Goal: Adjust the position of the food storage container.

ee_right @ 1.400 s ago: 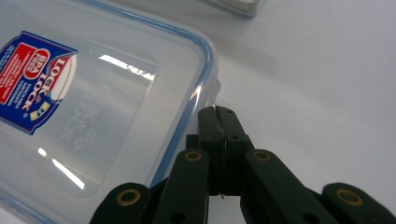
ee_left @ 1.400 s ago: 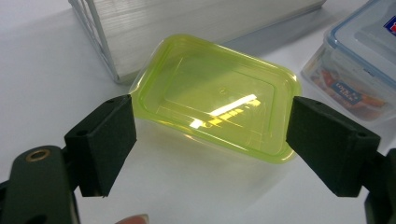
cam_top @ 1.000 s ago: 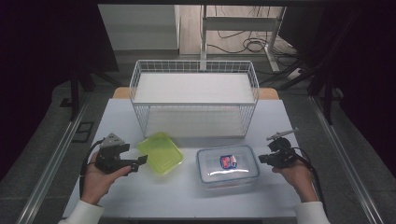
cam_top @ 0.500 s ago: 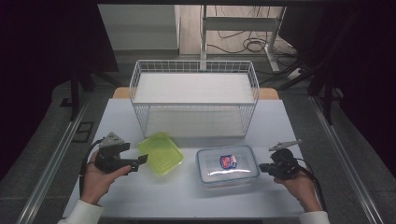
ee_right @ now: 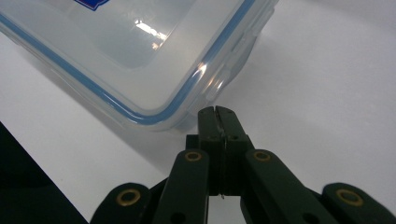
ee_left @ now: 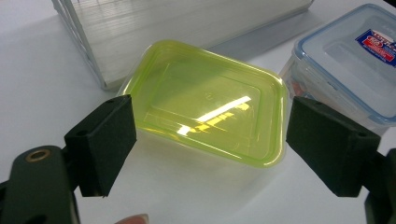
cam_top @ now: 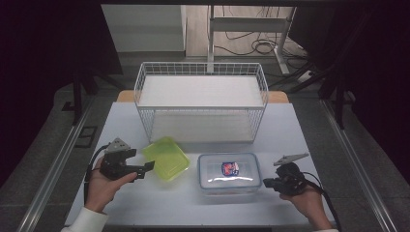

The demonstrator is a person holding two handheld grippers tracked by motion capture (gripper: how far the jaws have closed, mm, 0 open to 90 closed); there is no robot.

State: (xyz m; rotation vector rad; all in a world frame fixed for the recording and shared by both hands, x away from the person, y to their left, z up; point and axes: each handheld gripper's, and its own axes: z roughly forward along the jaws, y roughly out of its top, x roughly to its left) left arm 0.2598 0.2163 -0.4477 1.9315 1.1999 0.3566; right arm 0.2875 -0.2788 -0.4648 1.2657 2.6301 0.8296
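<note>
While closed, hand-held gripper beside clear container

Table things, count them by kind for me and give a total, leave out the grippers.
Wire basket: 1
Green plastic container: 1
Clear lidded container with blue seal: 1
Total: 3

right gripper: now lower and nearer the table's front edge than before
jaws: pressed together, tips now at the clear box's right end, by its corner latch
</note>
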